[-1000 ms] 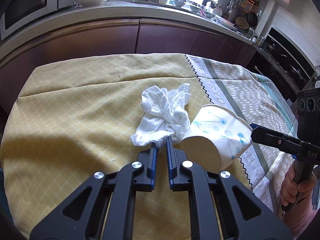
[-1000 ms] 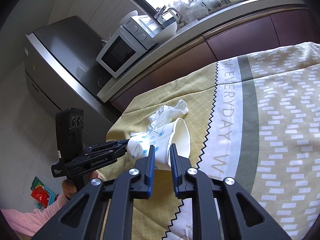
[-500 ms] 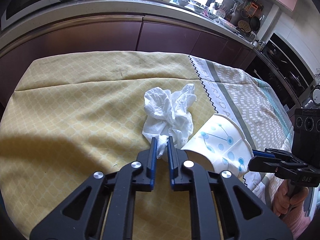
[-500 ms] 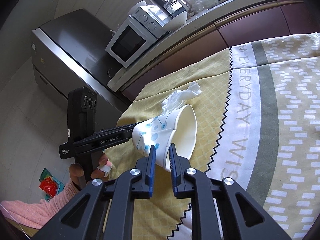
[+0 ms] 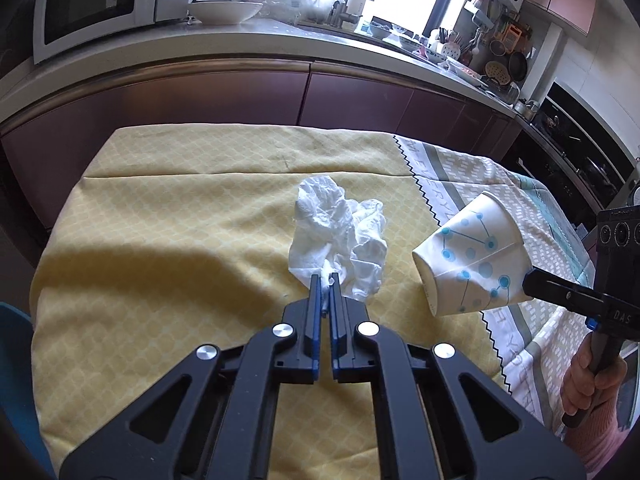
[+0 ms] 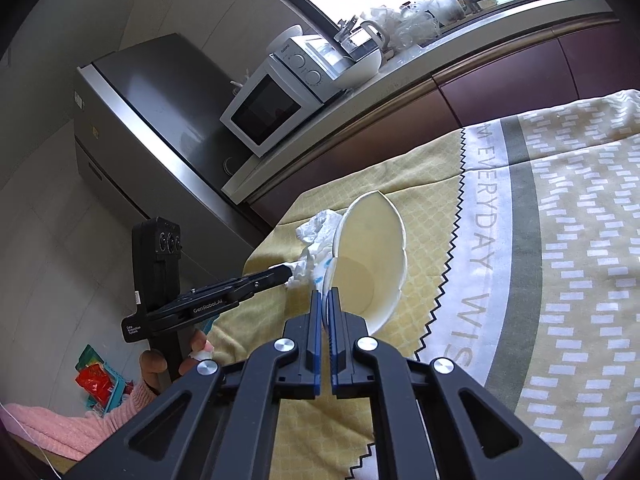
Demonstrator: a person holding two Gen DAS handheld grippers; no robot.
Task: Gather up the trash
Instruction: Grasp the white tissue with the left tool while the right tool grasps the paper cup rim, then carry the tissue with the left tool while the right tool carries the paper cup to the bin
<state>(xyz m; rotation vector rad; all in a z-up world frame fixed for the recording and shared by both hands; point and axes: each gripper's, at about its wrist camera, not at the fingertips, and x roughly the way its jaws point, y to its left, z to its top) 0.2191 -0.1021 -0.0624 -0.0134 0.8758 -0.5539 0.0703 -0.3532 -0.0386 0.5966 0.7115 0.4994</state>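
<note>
Left gripper (image 5: 325, 280) fingers pinch a crumpled white tissue (image 5: 338, 242) ahead, while right gripper (image 6: 325, 294) fingers clamp a blue-dotted white paper cup's (image 6: 370, 264) rim.

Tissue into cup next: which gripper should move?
Left, probably. The left gripper is shut on the crumpled tissue; the right gripper pinches the paper cup by its rim, mouth tilted open beside it.

My left wrist camera looks down along its fingers, close over the yellow end of the tablecloth (image 5: 168, 248), facing the counter behind it. My right wrist camera looks leftward across the tablecloth toward the microwave (image 6: 276, 108) and fridge (image 6: 160, 128). Both views share the crumpled tissue (image 5: 340, 240), the paper cup (image 5: 472, 260) and the microwave.
</note>
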